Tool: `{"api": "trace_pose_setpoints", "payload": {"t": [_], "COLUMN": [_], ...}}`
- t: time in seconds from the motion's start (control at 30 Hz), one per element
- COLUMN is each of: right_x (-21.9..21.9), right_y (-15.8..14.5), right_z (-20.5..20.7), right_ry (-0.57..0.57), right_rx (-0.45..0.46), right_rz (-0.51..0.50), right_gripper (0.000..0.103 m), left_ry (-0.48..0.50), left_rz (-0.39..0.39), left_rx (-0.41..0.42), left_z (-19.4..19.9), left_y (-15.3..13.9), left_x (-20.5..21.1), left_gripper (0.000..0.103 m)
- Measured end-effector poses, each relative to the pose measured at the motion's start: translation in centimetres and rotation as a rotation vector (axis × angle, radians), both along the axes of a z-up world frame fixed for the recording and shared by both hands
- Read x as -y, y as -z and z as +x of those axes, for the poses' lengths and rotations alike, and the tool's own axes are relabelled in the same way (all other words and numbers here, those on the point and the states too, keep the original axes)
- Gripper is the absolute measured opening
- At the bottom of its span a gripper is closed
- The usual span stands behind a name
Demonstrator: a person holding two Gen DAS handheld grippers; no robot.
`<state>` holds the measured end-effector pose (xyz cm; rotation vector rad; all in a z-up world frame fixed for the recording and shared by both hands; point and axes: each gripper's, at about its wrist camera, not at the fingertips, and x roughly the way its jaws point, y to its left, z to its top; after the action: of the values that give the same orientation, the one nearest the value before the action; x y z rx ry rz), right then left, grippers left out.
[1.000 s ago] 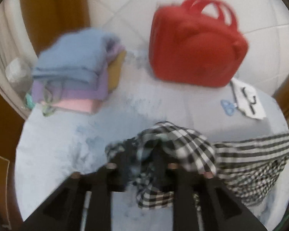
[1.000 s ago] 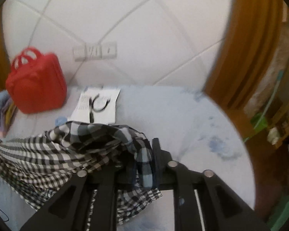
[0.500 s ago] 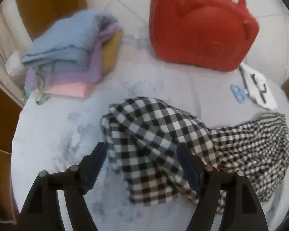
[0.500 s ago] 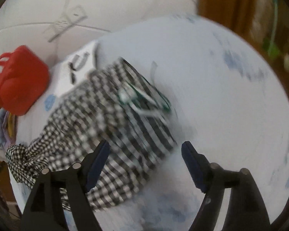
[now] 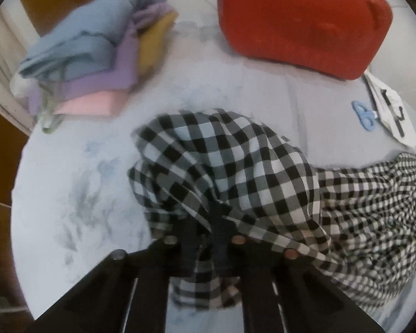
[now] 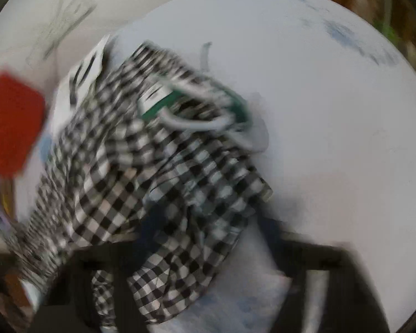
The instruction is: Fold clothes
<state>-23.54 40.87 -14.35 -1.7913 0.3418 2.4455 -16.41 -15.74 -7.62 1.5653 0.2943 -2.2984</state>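
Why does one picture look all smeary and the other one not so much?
The right wrist view is badly smeared by motion: the checked cloth, the red bag and the right gripper all streak. The left wrist view is sharper: the checks read clearly, with soft edges on the folded stack. Both views bend toward the rims from the fisheye lens.

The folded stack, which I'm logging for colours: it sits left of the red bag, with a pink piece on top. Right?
Not quite. In the left wrist view the folded stack is left of the red bag, but blue is on top; pink is at the bottom.
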Motion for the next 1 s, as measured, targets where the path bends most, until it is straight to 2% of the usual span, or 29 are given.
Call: {"api": "trace_pose_setpoints", "payload": {"t": [0.1,0.23,0.37,0.4,0.47,0.5,0.57,0.7,0.77,0.83,0.93,0.97,1.0], "right_x": [1.0,-2.1,-6.3,-7.3,-9.8,-11.5,-14.0,-14.7,-14.1,-13.5,-11.6,-11.0,-10.5], "right_y": [-1.3,-5.7,-8.9,-9.7,-10.3,-10.3,-9.8,-8.2,-7.3,-6.3,-4.9,-4.6,-4.3], "right_z": [0.6,4.3,8.7,9.8,12.0,13.2,14.9,16.6,16.8,16.9,16.0,15.6,15.3], "right_ry": [-0.041,0.004,0.084,0.104,0.158,0.190,0.222,0.217,0.212,0.197,0.165,0.159,0.154], "right_rx": [-0.042,-0.153,-0.204,-0.217,-0.211,-0.197,-0.172,-0.132,-0.122,-0.112,-0.100,-0.094,-0.088], "right_rz": [0.078,0.089,0.123,0.132,0.202,0.195,0.168,0.076,0.015,-0.019,-0.069,-0.075,-0.079], "right_gripper": [0.012,0.010,0.010,0.007,0.006,0.006,0.006,0.006,0.006,0.007,0.010,0.014,0.023], "left_ry": [0.012,0.034,0.069,0.077,0.092,0.099,0.105,0.059,0.054,0.067,0.087,0.090,0.090], "left_rz": [0.012,0.032,0.058,0.064,0.075,0.081,0.086,0.074,0.057,0.035,0.029,0.032,0.032], "left_rx": [-0.047,-0.104,-0.069,-0.058,-0.036,-0.025,-0.011,-0.058,-0.087,-0.089,-0.048,-0.030,-0.012], "left_z": [2.8,6.8,10.3,11.1,12.6,13.4,14.8,15.5,14.5,12.6,8.6,7.4,6.5], "left_y": [-2.4,-5.4,-4.7,-4.4,-3.9,-3.6,-3.3,-4.8,-5.8,-6.0,-4.7,-4.0,-3.3], "left_x": [-0.6,-1.6,-2.4,-2.6,-2.9,-3.1,-3.2,-2.1,-1.8,-1.7,-1.2,-1.0,-0.9], "left_gripper": [0.004,0.004,0.004,0.004,0.015,0.020,0.043,0.061,0.076,0.081,0.081,0.081,0.081]}}
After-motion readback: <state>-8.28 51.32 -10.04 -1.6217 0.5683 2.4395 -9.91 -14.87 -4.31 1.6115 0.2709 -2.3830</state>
